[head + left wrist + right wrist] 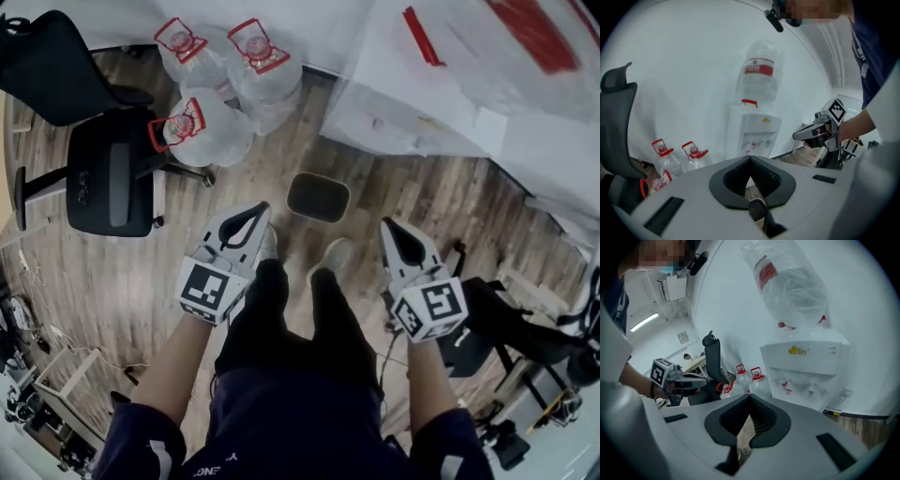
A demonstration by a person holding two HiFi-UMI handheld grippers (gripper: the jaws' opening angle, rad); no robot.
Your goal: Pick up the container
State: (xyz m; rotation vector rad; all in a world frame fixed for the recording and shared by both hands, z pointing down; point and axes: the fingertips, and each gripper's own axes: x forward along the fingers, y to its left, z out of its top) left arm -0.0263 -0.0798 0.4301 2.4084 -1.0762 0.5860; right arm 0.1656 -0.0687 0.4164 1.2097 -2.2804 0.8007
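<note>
Left hand-held gripper [261, 209], right hand-held gripper [386, 225]; closed, forward.

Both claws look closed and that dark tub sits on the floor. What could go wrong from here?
The left gripper and right gripper are shut and empty; unless they open first, they may just shove the dark container along the floor. It also lies close to the person's shoes, so a low reach might knock them.
</note>
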